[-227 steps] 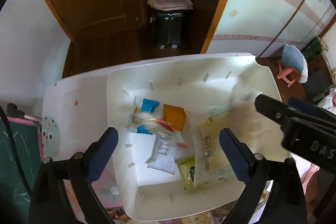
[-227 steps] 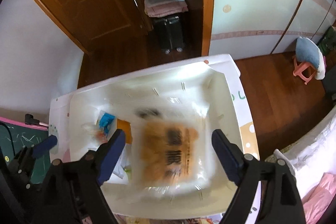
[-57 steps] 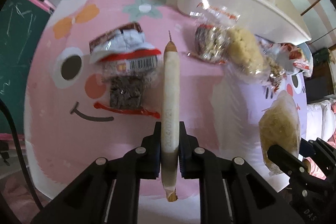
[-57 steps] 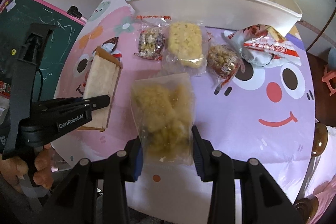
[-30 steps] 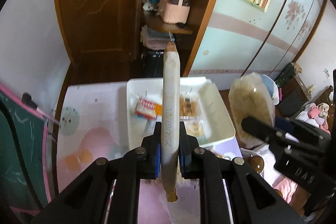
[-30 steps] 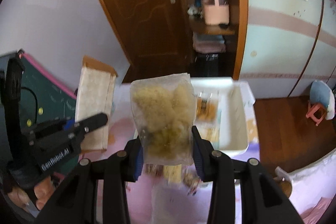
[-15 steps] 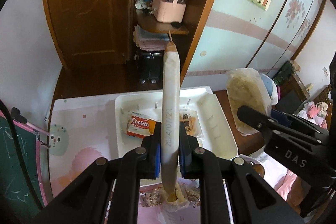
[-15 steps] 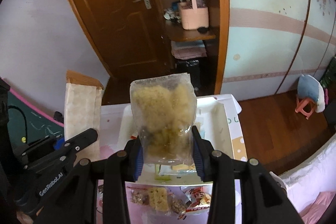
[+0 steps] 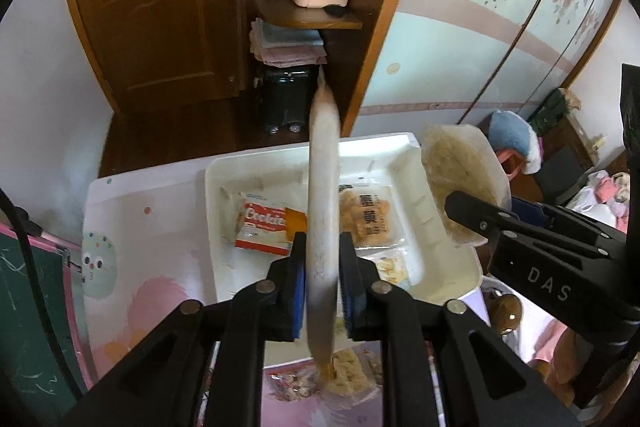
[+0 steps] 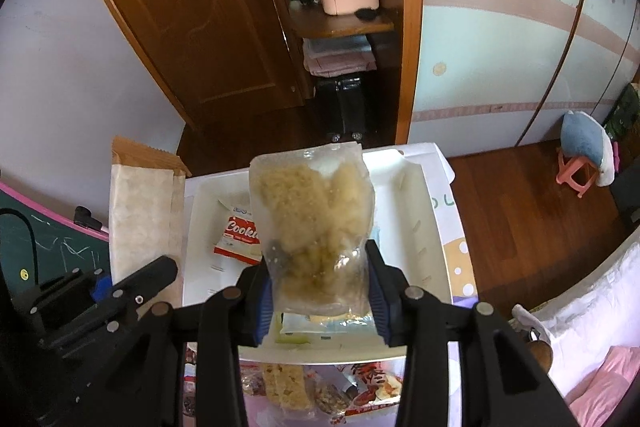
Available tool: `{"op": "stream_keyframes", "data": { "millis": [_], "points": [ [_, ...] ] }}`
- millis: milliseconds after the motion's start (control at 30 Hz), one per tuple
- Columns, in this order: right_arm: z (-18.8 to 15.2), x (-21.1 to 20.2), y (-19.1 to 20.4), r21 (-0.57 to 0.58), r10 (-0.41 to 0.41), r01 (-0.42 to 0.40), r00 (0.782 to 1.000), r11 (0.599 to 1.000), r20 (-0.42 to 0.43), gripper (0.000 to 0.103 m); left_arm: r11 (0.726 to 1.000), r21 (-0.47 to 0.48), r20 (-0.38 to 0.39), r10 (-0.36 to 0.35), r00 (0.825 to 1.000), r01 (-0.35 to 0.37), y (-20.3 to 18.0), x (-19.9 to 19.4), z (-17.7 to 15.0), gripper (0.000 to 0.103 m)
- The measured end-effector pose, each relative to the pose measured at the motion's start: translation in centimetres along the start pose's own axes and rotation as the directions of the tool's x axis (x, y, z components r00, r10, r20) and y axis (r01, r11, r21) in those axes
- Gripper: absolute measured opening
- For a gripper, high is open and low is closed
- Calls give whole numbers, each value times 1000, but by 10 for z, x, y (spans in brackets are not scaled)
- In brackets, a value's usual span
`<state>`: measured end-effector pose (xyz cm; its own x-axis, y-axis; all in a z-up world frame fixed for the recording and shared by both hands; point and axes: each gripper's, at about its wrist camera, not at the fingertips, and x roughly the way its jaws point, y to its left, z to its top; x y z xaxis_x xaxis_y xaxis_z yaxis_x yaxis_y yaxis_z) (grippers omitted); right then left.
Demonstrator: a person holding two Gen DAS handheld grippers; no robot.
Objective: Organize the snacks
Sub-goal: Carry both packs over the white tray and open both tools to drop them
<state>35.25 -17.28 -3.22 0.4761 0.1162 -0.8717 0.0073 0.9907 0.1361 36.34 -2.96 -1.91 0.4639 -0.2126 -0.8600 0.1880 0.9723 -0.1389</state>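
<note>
The clear pouch of pale crumbly snack [image 10: 316, 227] is pinched at its lower part by the right gripper [image 10: 318, 291] and stands upright above the white bin [image 10: 430, 223]. It looks light, soft and crinkly; the film is likely slippery and the contents fragile, so a hold low on the filled body, as here, seems safer than one on the thin top seal. The left gripper [image 9: 322, 283] has its 2 fingers pressed onto a flat beige-and-brown packet [image 9: 322, 195], seen edge-on in its own view and face-on in the right view [image 10: 142, 211]. That packet reads as thin, fairly stiff and light, well suited to a pinch across its flat faces near the lower end. Both are held in the air over the bin, which already holds a red Cookies pack [image 9: 264, 227], an orange-printed clear pack [image 9: 366, 219] and other wrappers. More snacks, including a yellow crispy bar [image 10: 286, 385], lie on the pink cartoon table mat [image 9: 132, 307] in front of the bin.
</note>
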Motion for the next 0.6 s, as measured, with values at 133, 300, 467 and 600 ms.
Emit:
{"op": "stream_keyframes", "data": {
  "millis": [133, 300, 467, 600],
  "points": [
    [1, 12, -8, 39, 10, -9, 999, 999, -31, 52, 999, -15, 43, 30, 999, -29, 3, -3, -2, 92],
    [-3, 13, -13, 69, 31, -29, 999, 997, -32, 71, 999, -27, 36, 35, 999, -34, 9, -2, -5, 92],
    [-4, 12, -14, 79, 42, -39, 998, 996, -38, 72, 998, -48, 37, 48, 998, -46, 13, -6, -11, 92],
    [-6, 6, -13, 69, 45, -43, 999, 997, -25, 72, 997, -48, 38, 63, 997, -61, 12, -11, -15, 92]
  ]
}}
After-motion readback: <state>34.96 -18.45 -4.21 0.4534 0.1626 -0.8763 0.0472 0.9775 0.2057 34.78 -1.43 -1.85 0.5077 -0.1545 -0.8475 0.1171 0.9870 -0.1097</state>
